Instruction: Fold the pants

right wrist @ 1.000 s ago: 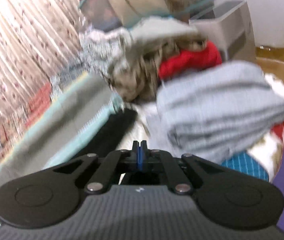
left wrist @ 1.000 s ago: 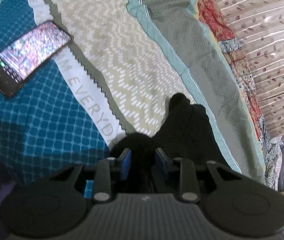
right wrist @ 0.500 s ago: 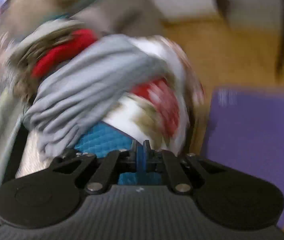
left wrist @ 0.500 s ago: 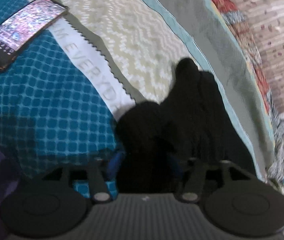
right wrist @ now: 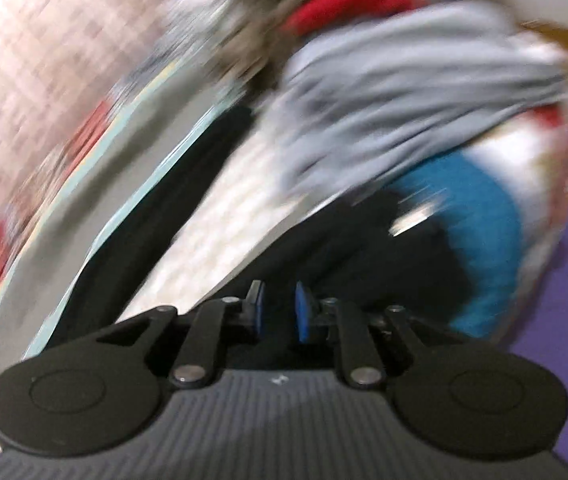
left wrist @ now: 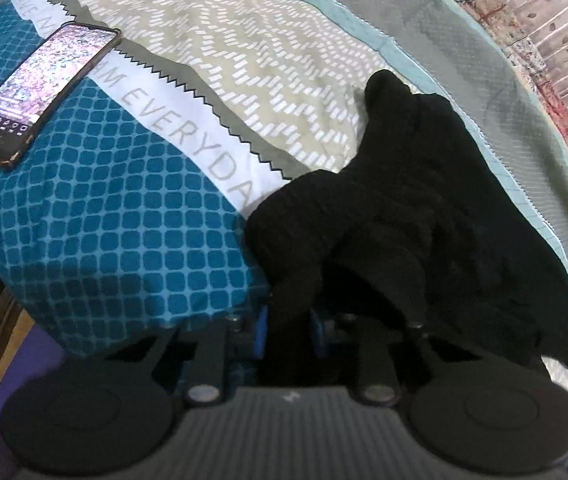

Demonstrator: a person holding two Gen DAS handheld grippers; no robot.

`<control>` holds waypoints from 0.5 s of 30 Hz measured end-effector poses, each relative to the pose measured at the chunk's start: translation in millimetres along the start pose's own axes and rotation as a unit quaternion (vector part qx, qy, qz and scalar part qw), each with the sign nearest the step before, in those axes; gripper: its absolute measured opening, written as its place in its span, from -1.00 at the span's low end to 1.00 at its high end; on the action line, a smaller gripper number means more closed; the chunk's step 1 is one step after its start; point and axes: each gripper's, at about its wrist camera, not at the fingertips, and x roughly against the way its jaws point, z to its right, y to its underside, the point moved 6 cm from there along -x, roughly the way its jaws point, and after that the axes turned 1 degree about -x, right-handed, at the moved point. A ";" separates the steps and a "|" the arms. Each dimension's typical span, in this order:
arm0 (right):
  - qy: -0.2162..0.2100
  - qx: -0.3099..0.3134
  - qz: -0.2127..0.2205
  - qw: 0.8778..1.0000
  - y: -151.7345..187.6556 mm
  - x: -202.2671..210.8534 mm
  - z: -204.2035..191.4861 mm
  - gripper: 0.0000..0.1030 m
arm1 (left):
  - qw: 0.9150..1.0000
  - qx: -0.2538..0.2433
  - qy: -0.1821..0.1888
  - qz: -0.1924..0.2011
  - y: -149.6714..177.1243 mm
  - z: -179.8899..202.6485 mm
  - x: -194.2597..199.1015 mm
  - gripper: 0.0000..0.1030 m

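L gripper (left wrist: 289,330) on black pants (left wrist: 423,200)

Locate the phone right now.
In the left wrist view, the phone lies screen-up at upper left on the bedspread, across its white lettered band, well left of the black pants.

Black pants (left wrist: 415,200) are laid on a bedsheet (left wrist: 96,216) patterned in teal squares and beige zigzag dashes; a grey garment (right wrist: 403,92) is blurred.

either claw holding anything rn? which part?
Left claw is shut on a bunched fold at the near end of the black pants. Right claw is open, holding nothing.
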 end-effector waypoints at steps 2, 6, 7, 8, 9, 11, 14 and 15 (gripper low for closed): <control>-0.015 0.062 -0.018 0.998 13.7 -15.1 -36.4 -0.60 | 1.000 -0.002 -0.003 0.003 0.0 0.4 4.0 -0.57; -0.036 0.237 -0.025 0.971 29.8 -37.4 -108.4 -0.13 | 1.000 -0.020 -0.007 0.013 0.8 2.5 14.7 -0.56; -0.045 0.275 -0.028 0.960 31.4 -44.2 -121.9 -0.01 | 1.000 -0.021 -0.003 0.014 1.2 2.6 16.6 -0.56; -0.053 0.314 -0.034 0.947 35.7 -51.1 -136.5 0.06 | 1.000 -0.020 0.002 0.015 1.7 3.0 18.2 -0.55; -0.060 0.354 -0.045 0.932 40.8 -60.5 -150.7 0.09 | 1.000 -0.020 0.005 0.015 2.2 3.7 19.3 -0.52; -0.062 0.404 -0.066 0.910 47.8 -81.8 -165.6 0.17 | 1.000 -0.023 0.008 0.016 2.6 5.7 20.4 -0.48; -0.065 0.446 -0.139 0.882 63.2 -113.7 -169.5 0.31 | 0.999 -0.027 0.011 0.014 4.3 7.4 21.6 -0.42; -0.064 0.453 -0.160 0.875 68.3 -121.9 -167.7 0.30 | 0.999 -0.028 0.013 0.013 5.0 8.1 21.6 -0.40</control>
